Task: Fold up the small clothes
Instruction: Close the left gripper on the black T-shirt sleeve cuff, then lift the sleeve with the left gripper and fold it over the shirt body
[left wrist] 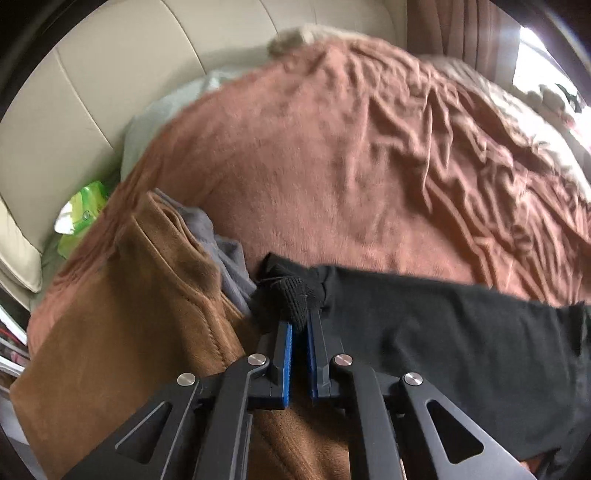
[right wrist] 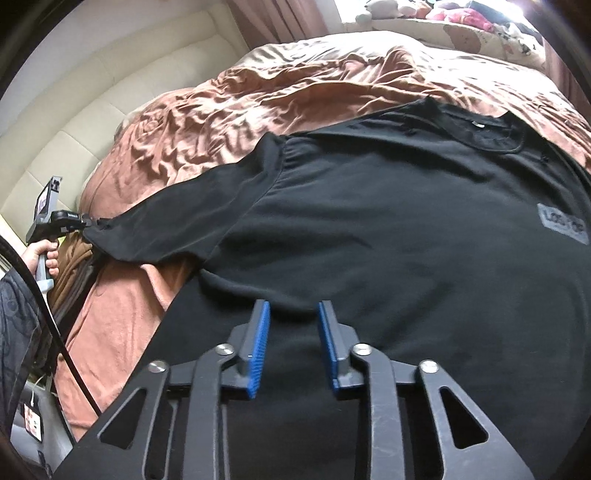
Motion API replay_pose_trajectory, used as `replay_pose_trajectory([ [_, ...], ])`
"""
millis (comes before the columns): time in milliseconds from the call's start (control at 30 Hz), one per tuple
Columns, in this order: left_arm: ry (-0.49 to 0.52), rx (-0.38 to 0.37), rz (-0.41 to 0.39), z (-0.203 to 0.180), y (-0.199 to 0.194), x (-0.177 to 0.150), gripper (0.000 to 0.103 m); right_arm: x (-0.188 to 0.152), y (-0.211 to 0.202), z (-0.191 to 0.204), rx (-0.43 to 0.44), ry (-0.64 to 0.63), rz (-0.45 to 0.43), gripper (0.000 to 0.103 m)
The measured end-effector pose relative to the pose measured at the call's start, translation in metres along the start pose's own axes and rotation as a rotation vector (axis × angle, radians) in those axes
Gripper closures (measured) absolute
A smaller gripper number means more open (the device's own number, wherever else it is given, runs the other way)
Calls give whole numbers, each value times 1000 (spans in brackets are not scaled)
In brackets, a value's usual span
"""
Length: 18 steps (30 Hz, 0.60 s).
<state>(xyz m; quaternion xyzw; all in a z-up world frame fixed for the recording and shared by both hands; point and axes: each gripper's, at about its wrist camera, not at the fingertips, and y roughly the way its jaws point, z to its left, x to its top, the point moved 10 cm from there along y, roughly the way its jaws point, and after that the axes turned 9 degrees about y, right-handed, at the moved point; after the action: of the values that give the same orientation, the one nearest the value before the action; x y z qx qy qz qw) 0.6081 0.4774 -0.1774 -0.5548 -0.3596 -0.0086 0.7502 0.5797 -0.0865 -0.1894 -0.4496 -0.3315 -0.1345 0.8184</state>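
Note:
A black sweatshirt lies spread flat on the pink-brown blanket, with a grey logo patch at its right. Its left sleeve stretches out to the left. In the left wrist view my left gripper is shut on the sleeve's knit cuff, and the sleeve runs off to the right. The right wrist view shows that left gripper held by a hand. My right gripper sits low over the sweatshirt's side near the armpit, jaws a little apart, black fabric under and between them.
A brown suede garment and a grey cloth lie left of the cuff. A green packet sits by the cream padded headboard. A black cable hangs at the left. Plush toys line the window sill.

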Motion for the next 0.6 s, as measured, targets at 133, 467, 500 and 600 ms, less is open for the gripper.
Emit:
replay_pose_trajectory([
  [133, -1, -43, -59, -9, -31, 16, 96, 1, 3, 3, 10, 6, 5, 82],
  [467, 100, -176, -233, -75, -131, 62, 96, -1, -52, -28, -8, 60, -74, 82],
  [500, 111, -189, -250, -83, -142, 66, 96, -4, -60, -33, -11, 70, -82, 82],
  [600, 136, -225, -287, -107, -173, 75, 96, -13, -84, -47, -28, 92, -109, 82],
])
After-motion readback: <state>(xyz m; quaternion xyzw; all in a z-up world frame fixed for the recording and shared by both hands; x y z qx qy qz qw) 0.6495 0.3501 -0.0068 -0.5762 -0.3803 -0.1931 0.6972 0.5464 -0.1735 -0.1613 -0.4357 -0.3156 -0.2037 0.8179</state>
